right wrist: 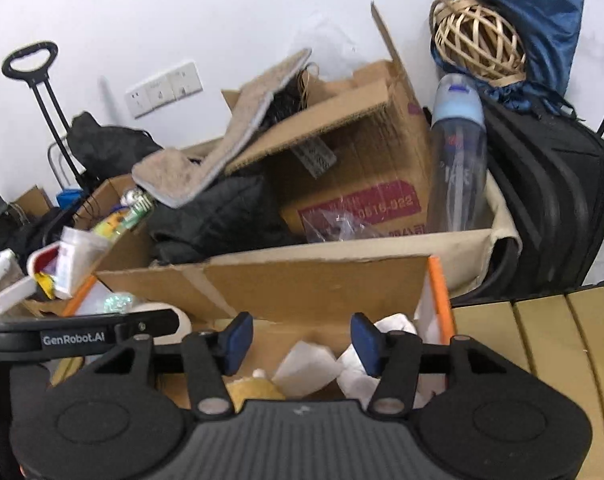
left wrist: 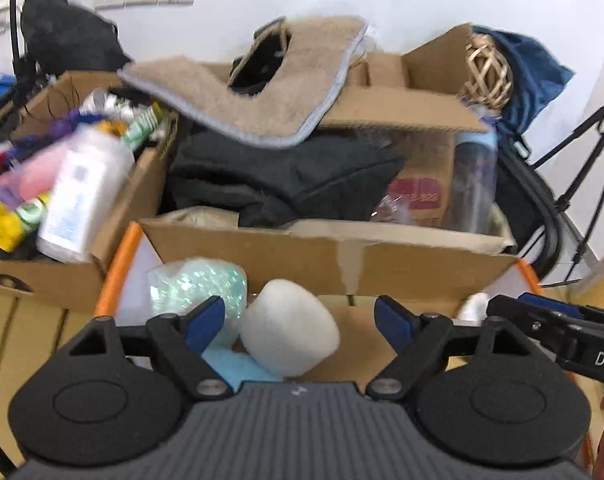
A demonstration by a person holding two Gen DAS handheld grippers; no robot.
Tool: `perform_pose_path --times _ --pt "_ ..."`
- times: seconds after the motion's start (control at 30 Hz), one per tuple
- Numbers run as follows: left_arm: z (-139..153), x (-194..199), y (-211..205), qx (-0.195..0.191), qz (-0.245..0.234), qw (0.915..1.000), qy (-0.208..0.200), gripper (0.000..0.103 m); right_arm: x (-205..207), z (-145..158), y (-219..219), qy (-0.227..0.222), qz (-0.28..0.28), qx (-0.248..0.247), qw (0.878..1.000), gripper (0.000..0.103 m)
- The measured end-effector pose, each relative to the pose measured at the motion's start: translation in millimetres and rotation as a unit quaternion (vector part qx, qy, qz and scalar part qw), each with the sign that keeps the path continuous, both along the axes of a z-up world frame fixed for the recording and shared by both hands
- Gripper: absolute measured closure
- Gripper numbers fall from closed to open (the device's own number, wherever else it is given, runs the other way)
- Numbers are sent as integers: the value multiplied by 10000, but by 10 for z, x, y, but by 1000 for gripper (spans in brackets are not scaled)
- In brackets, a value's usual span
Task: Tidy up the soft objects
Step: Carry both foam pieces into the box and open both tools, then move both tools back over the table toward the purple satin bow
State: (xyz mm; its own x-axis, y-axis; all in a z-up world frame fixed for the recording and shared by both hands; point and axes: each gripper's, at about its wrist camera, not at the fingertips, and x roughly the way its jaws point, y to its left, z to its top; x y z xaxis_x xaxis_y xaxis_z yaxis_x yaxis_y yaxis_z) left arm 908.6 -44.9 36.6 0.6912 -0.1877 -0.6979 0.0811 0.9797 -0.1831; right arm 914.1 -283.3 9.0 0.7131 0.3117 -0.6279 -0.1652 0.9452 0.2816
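Straight ahead of both my grippers, past the near bin, sits the big cardboard box [left wrist: 325,268], its front flap torn and folded toward me. A heap of dark clothing [left wrist: 286,176] fills its middle, and a tan mat with a grey-blue edge [left wrist: 262,92] drapes over the top of that heap, leaning up to the left. At the box's right end, ahead and right of my right gripper, a clear bottle with a light blue cap [right wrist: 457,152] stands upright, and beyond it a blue cloth bag [right wrist: 541,36] wraps a woven rattan ball [right wrist: 479,40] on top of a black backpack [right wrist: 557,208]. Ahead and left of my left gripper is a second cardboard box [left wrist: 114,216] crammed with blurred packets and a white bottle [left wrist: 82,196].

Directly under my fingers is the orange-edged bin [right wrist: 437,292] holding the soft things. My left gripper [left wrist: 300,322] stands wide open with nothing pressed between its blue pads; a white foam block [left wrist: 290,330] lies just beyond them in the gap, a shiny iridescent bundle [left wrist: 198,284] sits ahead-left, and a pale blue piece [left wrist: 238,368] lies below the left finger. My right gripper [right wrist: 300,342] is parted about halfway, also gripping nothing; crumpled white paper [right wrist: 357,368] lies beneath its right finger, and a yellow plush [right wrist: 254,390] shows low near its left finger.
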Motion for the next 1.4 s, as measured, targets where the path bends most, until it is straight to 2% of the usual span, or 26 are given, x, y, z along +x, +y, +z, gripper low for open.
perform_pose_path --times 0.1,0.2,0.33,0.47,0.6,0.7,0.83,0.97,1.1,1.17,1.23,1.3,1.4 --pt "321 -303 51 56 3 9996 -286 15 -225 316 -36 -156 105 -109 9998 49" --pt "613 -675 130 69 -76 9990 -431 15 -570 674 -77 -416 145 -359 9984 48" --pt "987 -1227 243 159 -83 9976 -668 15 -1043 1075 -163 -551 179 -539 9969 47" --pt "1253 -2104 426 106 0 9912 -1321 10 -1737 1449 -213 -913 219 -775 9926 45" --pt "1247 -3094 565 163 -67 9819 -1888 9 -2648 1586 -215 -1450 443 -1046 9829 38" --pt "1144 -3756 624 224 -76 9755 -2186 4 -3324 1525 -216 -1736 568 -1108 9769 37" --pt "822 -4670 665 359 125 9623 -2693 0 -4146 1293 -240 -1915 576 -867 9760 35" --pt "454 -5320 698 440 331 9630 -2638 0 -4891 967 -150 -2163 398 -1007 9703 29" --pt "128 -5885 740 597 387 9664 -2471 0 -5576 643 -1 -2181 148 -1084 9698 25" --pt "7 -6143 769 564 345 9706 -2316 0 -5981 480 79 -2187 115 -1015 9704 23" --pt "-49 -6367 770 622 223 9720 -2254 0 -6379 309 121 -2209 357 -692 9722 22" --pt "-19 -6542 742 749 121 9671 -2428 0 -6589 220 162 -2058 489 -539 9759 22" --pt "69 -6695 716 777 65 9596 -2704 0 -6816 205 234 -2216 581 -753 9705 22"
